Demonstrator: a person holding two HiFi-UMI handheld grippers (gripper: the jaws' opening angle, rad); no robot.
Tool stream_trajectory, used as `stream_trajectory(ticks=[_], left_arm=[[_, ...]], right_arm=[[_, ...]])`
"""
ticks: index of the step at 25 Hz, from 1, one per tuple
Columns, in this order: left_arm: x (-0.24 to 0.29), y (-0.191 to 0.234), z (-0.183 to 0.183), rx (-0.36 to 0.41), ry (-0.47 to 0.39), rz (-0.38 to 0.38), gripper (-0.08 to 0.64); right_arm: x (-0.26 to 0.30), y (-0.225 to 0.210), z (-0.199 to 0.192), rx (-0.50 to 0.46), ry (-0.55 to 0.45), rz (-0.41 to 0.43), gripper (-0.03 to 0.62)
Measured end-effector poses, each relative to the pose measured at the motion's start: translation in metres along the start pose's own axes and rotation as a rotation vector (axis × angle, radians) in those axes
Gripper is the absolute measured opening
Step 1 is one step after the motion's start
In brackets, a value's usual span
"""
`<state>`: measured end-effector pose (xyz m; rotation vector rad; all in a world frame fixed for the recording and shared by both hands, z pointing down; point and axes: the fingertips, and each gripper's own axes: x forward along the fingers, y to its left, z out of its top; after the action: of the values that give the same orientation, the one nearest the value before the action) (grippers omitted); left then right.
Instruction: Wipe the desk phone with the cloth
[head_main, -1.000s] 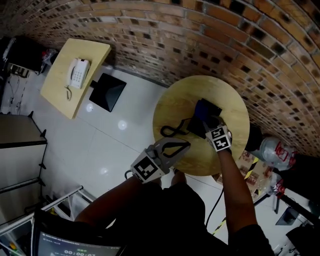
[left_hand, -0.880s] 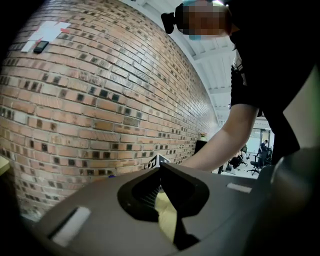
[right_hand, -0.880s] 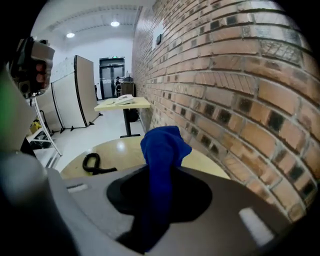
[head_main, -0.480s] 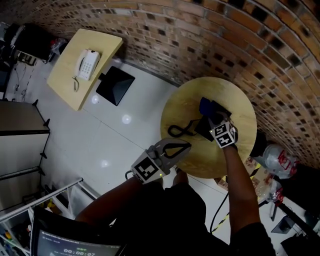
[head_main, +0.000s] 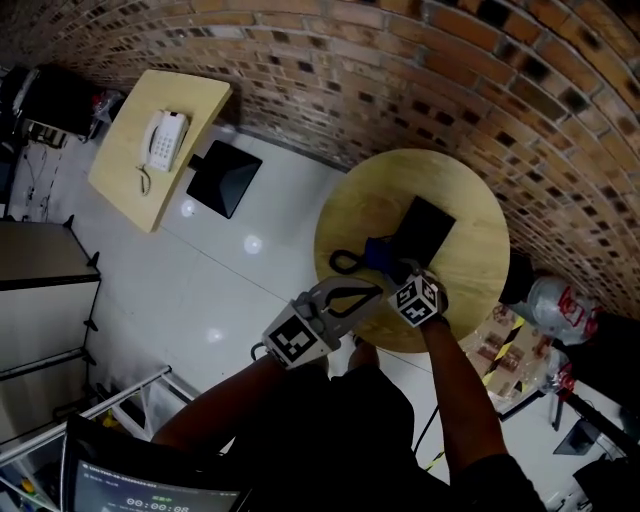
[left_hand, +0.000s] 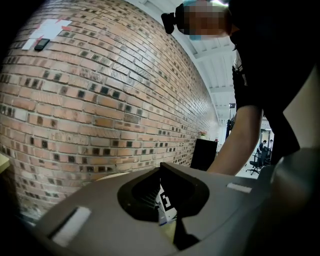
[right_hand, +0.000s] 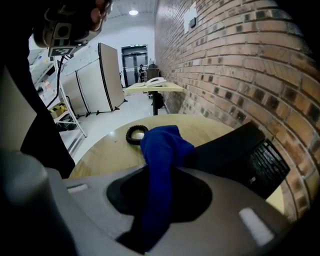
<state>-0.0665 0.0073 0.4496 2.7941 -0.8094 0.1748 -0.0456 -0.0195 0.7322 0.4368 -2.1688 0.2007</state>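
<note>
Two grippers sit at the near rim of the round tabletop (head_main: 350, 215). The left gripper (head_main: 360, 293) has its jaws together on nothing, and the right gripper (head_main: 400, 272) clamps the blue cloth (right_hand: 162, 150) over the wood. Just beyond lies the black desk phone (head_main: 428, 226), its coiled cord (head_main: 343, 263) curling left, with bare tabletop open on its far side and a brick wall (head_main: 400, 90) behind.

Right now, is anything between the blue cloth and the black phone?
Nothing visible. The right gripper holds the cloth right beside the phone on the round table; the curly cord lies on the cloth's other side.
</note>
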Motion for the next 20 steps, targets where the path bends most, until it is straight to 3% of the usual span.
stream_trajectory(ticks=[4,10,15,20], left_arm=[[0.005,-0.003,0.0,-0.001,0.008,-0.019,0.002],[0.021,-0.014,0.001,0.005,0.006,-0.068,0.002],[0.041,-0.026,-0.001,0.0,0.013,-0.118,0.002],[0.06,-0.036,-0.01,0.003,0.038,-0.164,0.002]], right_arm=[[-0.007,0.002,-0.004,0.035,-0.018,-0.01,0.091],[-0.053,-0.059,-0.015,0.141,-0.076,-0.16,0.091],[-0.089,-0.11,-0.071,0.286,-0.069,-0.286,0.092],[-0.098,-0.114,-0.141,0.384,0.018,-0.318,0.092]])
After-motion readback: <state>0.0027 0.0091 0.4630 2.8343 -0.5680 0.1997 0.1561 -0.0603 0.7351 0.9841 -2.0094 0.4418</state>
